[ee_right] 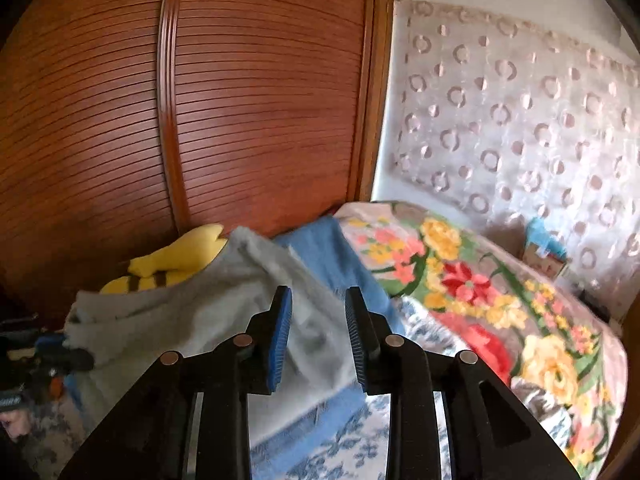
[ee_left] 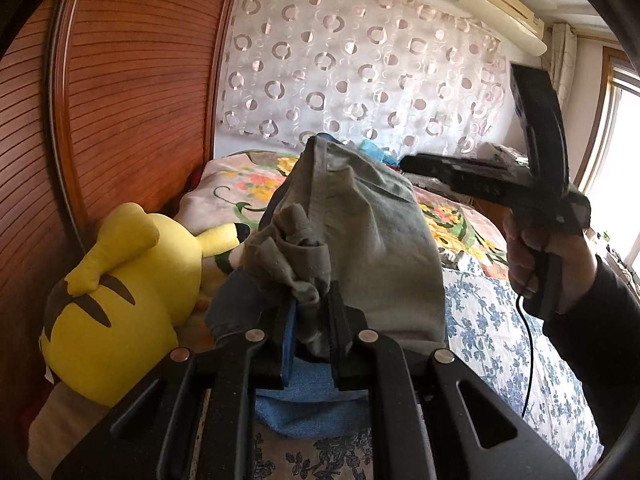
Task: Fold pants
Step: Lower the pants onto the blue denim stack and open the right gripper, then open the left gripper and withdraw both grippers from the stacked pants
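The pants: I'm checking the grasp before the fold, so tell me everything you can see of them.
The pants are grey-green woven cloth, seamed and creased. The left claw is shut on a bunched edge and holds them lifted, draped and rumpled rather than flat. They hang over blue cloth on the bed, beside the yellow plush toy. The right claw is open, off them.
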Demonstrator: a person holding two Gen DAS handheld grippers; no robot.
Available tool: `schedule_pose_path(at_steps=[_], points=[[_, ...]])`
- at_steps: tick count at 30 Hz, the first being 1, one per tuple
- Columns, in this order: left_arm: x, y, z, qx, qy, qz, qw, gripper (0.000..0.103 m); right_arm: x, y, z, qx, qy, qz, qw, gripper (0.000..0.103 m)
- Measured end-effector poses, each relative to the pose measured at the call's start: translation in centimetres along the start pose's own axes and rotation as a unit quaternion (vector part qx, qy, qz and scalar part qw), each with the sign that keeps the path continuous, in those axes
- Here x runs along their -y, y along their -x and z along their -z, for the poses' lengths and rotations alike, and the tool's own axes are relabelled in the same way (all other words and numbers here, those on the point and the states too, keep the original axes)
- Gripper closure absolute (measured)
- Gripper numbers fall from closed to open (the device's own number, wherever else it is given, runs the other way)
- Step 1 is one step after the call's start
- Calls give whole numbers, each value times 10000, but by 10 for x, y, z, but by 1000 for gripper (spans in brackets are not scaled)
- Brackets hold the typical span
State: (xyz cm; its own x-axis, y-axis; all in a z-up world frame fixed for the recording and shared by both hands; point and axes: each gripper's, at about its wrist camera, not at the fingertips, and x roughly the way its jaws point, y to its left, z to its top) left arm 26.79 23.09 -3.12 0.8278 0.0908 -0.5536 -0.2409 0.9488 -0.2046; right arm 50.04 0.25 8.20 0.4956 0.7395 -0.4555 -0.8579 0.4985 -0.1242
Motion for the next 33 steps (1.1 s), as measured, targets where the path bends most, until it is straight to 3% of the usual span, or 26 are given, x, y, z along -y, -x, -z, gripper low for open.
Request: schedule_pose_path(at_steps=[7,12,21,27,33], points=[[-9,-1,5,-1,188,-138,9997,89,12,-17,14,-374,-151,217,9989,74],[-15,-3,9,-39,334,-163,9993,87,26,-42,8,-599,-612,334,9958,75],[-7,8,7,-32,115,-194,9997,87,5,-22,-1,-381,-702,309,9963,74],[3,21,8,-44,-100,-193,9998,74,-13,14,11,-256,-721,190,9969,74],[12,37,9,45,-246,-164,9996,54,-28,50,21,-159,-775,88,9968,74]])
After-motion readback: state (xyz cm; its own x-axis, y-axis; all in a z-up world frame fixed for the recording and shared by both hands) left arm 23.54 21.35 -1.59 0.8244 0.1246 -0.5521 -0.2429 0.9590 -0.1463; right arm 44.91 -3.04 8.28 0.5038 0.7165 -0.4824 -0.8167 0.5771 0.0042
